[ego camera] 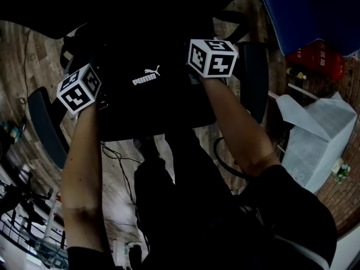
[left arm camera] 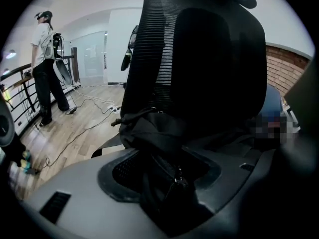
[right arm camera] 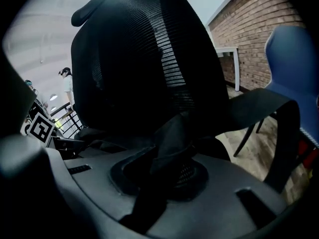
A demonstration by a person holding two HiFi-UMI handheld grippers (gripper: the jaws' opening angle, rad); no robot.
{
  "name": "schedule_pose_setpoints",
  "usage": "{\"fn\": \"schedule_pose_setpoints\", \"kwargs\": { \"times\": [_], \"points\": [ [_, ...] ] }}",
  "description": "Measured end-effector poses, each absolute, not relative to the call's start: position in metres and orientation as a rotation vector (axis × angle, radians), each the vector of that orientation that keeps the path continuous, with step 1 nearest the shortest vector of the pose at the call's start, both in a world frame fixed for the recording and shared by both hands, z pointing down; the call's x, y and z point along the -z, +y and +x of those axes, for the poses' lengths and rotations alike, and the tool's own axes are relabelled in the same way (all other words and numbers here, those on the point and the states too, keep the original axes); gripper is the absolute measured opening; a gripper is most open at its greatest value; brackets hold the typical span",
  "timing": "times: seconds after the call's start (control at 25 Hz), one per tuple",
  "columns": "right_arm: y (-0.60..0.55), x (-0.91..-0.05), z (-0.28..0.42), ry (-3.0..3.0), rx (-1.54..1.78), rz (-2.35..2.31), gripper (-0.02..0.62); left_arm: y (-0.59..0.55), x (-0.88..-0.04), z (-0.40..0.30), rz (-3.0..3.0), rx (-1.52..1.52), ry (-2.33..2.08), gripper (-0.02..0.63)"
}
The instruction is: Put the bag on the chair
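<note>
The wooden floor (left arm camera: 75, 128) is running through the room, with cables (left arm camera: 94, 103) trailing across it and a brick wall (right arm camera: 259, 29) closing off one side; a person (left arm camera: 45, 68) is standing far off. The bag (ego camera: 152, 94) is black with a white logo (soft fabric, slumping). It is sitting over the seat of the black mesh chair (left arm camera: 199, 59), between its armrests. The left gripper (left arm camera: 167, 193) is standing released, with bag fabric lying loose between its jaws. The right gripper (right arm camera: 164, 178) is clenching a strap (right arm camera: 169, 138) of the bag.
</note>
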State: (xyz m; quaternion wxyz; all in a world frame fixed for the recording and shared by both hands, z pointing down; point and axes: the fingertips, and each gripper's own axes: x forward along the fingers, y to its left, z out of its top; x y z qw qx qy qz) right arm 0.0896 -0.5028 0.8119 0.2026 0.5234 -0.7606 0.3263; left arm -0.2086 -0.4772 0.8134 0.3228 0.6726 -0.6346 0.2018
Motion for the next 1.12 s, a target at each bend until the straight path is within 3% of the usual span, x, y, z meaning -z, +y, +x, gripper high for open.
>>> {"fn": "schedule_pose_setpoints", "kwargs": {
  "times": [0.2,0.32,0.48,0.88,1.12],
  "points": [
    [-0.505,-0.817,0.09,-2.119,-0.868,1.47,0.069,-0.481,-0.817,-0.213,1.776,-0.591,-1.717,0.253],
    [-0.506,-0.816,0.091,-2.096,-0.809,1.47,0.075,-0.482,-0.809,-0.219,1.764,-0.557,-1.776,0.317],
    [-0.502,-0.815,0.091,-2.139,-0.845,1.498,0.084,-0.479,-0.79,-0.216,1.813,-0.579,-1.801,0.324],
    [-0.482,-0.789,0.107,-2.018,-0.956,1.586,0.178,-0.467,-0.751,-0.188,1.924,-0.569,-1.728,0.324],
    [-0.474,-0.789,0.116,-1.978,-0.948,1.584,0.279,-0.455,-0.726,-0.177,1.984,-0.573,-1.708,0.324]
  ]
}}
